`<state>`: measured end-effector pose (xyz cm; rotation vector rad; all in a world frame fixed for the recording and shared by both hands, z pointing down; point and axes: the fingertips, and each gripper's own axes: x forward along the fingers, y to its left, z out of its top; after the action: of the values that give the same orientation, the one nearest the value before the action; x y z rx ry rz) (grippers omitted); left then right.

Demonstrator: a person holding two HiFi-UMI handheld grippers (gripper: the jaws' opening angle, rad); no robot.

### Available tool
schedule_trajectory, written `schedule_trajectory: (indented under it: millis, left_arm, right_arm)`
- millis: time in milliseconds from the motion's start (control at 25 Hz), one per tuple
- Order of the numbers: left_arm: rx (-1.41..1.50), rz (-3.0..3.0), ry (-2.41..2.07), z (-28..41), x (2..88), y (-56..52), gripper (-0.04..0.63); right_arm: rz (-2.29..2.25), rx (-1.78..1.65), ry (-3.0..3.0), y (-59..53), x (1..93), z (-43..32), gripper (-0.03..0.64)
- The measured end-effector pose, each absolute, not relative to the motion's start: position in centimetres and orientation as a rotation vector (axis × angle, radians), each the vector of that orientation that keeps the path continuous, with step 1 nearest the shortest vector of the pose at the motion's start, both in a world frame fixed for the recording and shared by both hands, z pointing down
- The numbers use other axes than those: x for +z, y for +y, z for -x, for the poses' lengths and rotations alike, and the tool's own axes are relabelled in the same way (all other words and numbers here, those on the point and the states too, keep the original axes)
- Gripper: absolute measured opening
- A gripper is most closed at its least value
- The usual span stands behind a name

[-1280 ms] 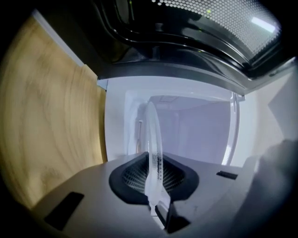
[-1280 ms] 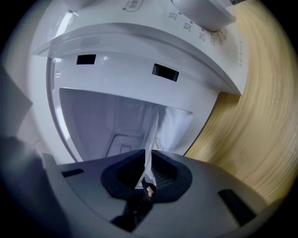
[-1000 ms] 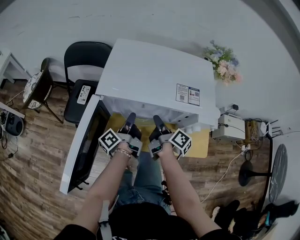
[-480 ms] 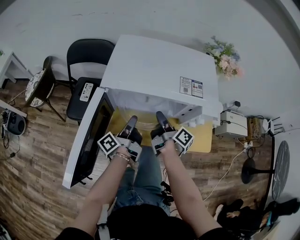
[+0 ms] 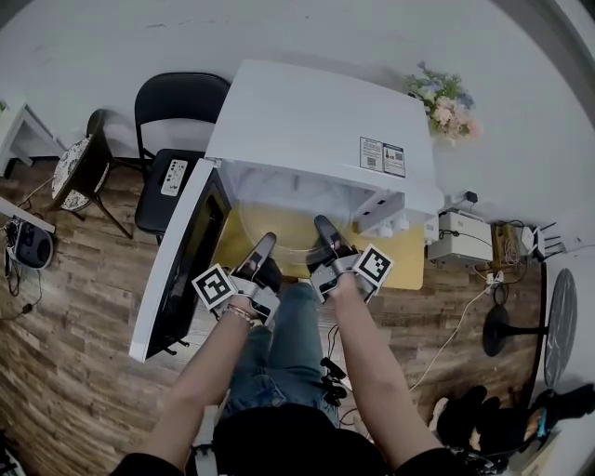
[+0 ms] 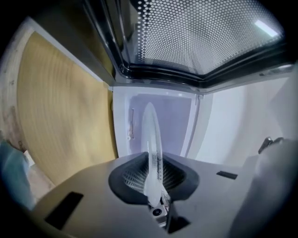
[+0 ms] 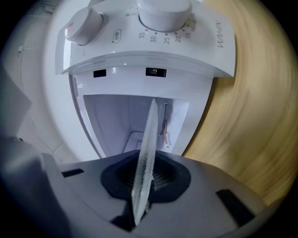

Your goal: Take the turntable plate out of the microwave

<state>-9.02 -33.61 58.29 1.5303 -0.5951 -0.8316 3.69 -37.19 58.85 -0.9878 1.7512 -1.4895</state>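
The clear glass turntable plate (image 5: 279,223) lies flat, half out of the white microwave (image 5: 316,130), whose door (image 5: 177,270) hangs open at the left. My left gripper (image 5: 264,245) is shut on the plate's near left rim, and my right gripper (image 5: 323,227) on its near right rim. In the left gripper view the plate (image 6: 151,139) shows edge-on, pinched between the dark pads of the left gripper (image 6: 152,181). In the right gripper view the plate's edge (image 7: 146,148) stands between the jaws of the right gripper (image 7: 144,181), which have just been closing on it.
The microwave stands on a yellow table (image 5: 407,268). A black chair (image 5: 177,107) with a remote on it is at the back left, a small stool (image 5: 72,167) beyond it. Flowers (image 5: 442,107) and a white box (image 5: 460,237) are at the right. The microwave's dials (image 7: 163,14) show above the cavity.
Both grippers have drawn back toward me with the plate, and more of it now shows outside the microwave's cavity.
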Motion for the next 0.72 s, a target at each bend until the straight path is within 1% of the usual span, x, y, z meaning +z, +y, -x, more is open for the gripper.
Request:
schedule_trajectory:
  millis: [160,600,720]
  left_arm:
    - [-0.795,-1.518,-0.575,9.0,58.7,-32.9,0.044]
    - [-0.774,-1.554,-0.542,8.9,57.1,-29.6,0.044]
    - [-0.718,-1.591,-0.515,8.3,56.7,-28.6,0.046]
  right_arm:
    - [1.04,-1.491,1.733,-36.0,58.9,-3.7,0.048]
    - [1.0,-1.455,1.59,-31.5,57.2,-4.1,0.038]
    - [1.003,-1.44,1.581,-30.0,56.6,-4.7,0.04]
